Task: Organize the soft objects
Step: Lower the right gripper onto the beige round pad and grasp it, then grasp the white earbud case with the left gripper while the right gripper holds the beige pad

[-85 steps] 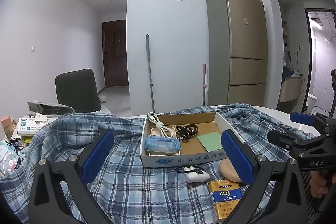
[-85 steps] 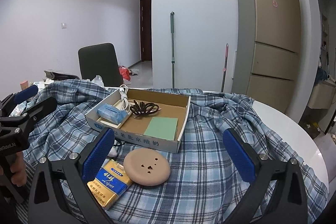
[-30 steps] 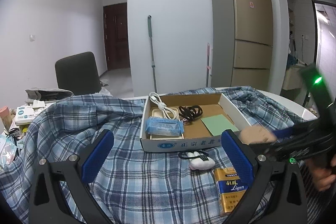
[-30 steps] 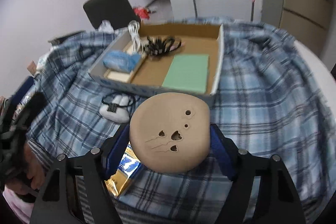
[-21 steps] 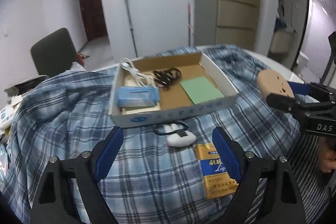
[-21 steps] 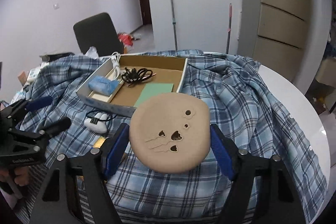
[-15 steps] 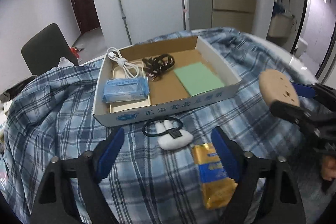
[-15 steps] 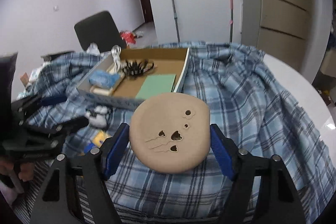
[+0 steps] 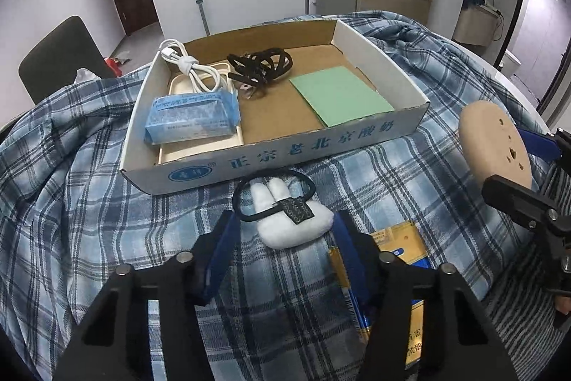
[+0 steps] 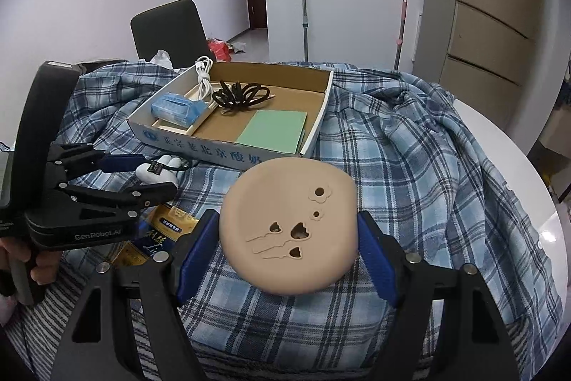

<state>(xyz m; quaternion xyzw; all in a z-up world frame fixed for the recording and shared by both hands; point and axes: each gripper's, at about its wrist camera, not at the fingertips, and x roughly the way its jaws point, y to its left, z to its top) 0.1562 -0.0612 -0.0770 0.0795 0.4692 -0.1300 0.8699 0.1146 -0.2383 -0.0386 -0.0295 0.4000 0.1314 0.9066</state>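
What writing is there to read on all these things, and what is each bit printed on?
"正宗老北京酸奶": front wall of the cardboard box, beside a blue oval logo too small to read.
"GenRobot.AI": body of the left tongs.
"Liqun", partly hidden: yellow and blue cigarette pack; its Chinese characters are too blurred.
Blue tissue pack: print too small to read.

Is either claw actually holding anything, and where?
Right gripper clamps the tan pad by its opposite edges. Left gripper straddles the white plush, not gripping.
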